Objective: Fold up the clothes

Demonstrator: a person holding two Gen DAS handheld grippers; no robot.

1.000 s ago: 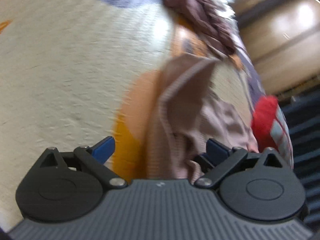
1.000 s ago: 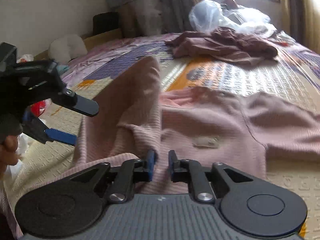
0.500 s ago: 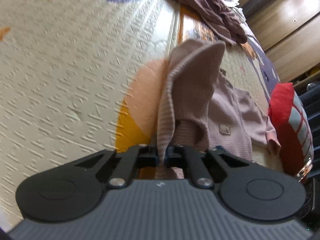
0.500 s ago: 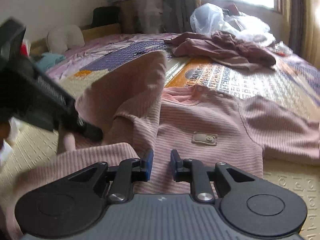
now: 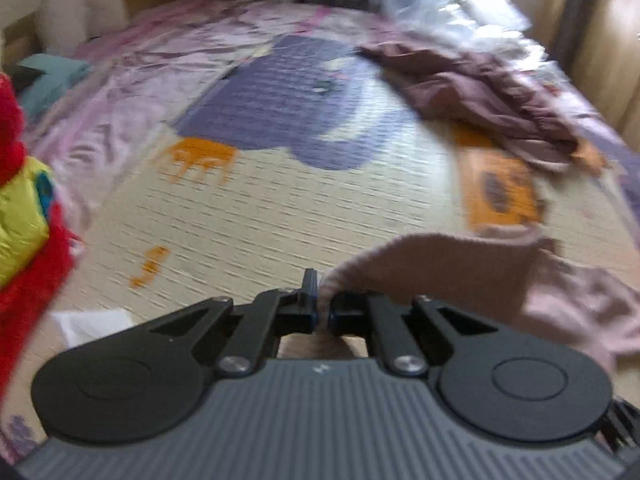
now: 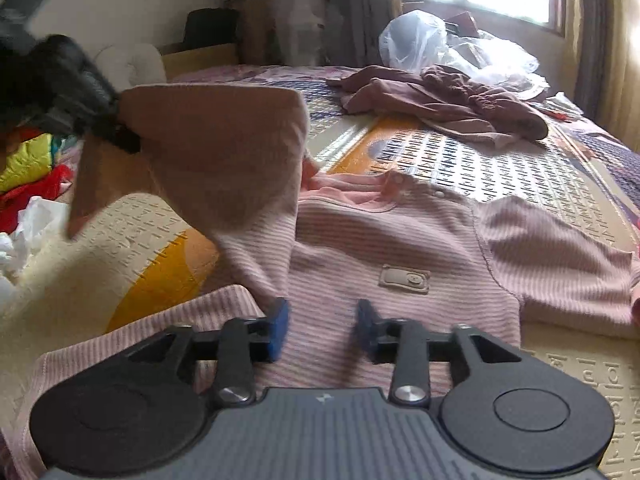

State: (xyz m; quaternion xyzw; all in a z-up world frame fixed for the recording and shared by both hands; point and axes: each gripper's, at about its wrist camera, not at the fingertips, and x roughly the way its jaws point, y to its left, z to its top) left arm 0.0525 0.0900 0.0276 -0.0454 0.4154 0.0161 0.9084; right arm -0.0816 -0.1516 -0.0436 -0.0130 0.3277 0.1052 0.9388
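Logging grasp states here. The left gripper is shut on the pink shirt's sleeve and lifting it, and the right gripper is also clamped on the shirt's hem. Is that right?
Not quite. The left gripper is shut on the pink striped shirt, holding its sleeve up off the bed. But the right wrist view shows the right gripper open, its blue fingers spread apart over the shirt's lower part and clamping nothing.

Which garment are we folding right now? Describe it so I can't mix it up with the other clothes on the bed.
On the patterned mat covering the bed, look at the near end, just ahead of the right gripper. The pink striped top lies there, one sleeve lifted by the left gripper. Unlike the crumpled maroon clothes by the window, it has a small bear patch on its chest.
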